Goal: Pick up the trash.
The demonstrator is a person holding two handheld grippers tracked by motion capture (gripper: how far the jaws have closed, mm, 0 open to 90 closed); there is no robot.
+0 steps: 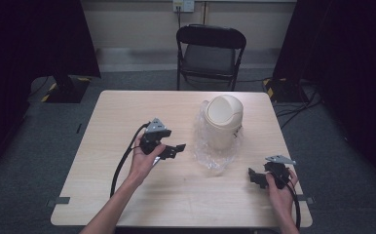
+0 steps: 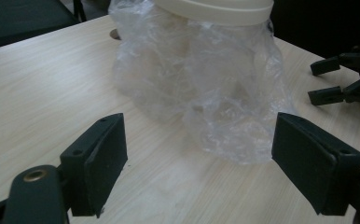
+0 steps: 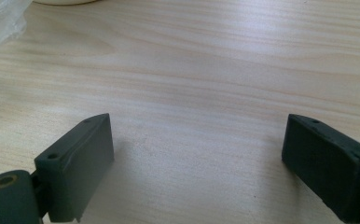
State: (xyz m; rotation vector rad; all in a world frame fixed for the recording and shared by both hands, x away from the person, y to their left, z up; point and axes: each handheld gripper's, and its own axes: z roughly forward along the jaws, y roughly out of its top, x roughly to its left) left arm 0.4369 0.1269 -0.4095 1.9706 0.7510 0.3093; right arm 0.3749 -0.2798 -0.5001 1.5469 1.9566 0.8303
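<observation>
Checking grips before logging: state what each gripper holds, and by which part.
Nothing is held. The left gripper is open facing the plastic bag; the right gripper is open over bare table.

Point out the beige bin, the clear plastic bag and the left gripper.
beige bin (image 1: 223,122): high view, on its domed lid.
clear plastic bag (image 2: 225,93): left gripper view, on its crumpled front.
left gripper (image 1: 178,148): high view, between its open jaws.

Left gripper (image 1: 176,148) and right gripper (image 1: 252,175) both gape, jaws wide, holding nothing.
</observation>
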